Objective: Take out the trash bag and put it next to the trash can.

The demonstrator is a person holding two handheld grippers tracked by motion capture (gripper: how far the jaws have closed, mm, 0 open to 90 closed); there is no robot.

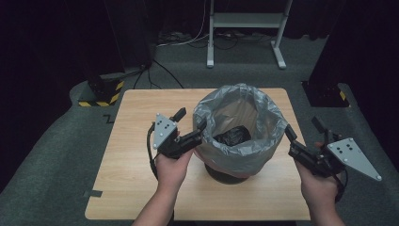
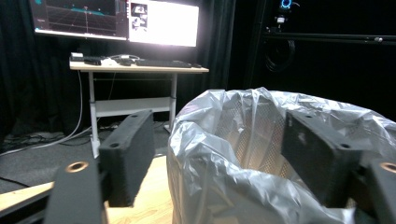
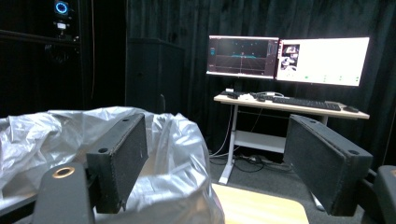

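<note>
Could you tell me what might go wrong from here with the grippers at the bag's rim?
1. The left gripper straddles the bag rim with jaws open; closing may catch a thin fold that could slip or tear.
2. The right gripper is at the opposite rim; uneven pulls might tip the bin.
3. A dark object lies inside; lifting the bag could strain the film.

overhead view; two close bag-level views

open tool (image 3: 229,163) beside bag rim (image 3: 177,154)
</note>
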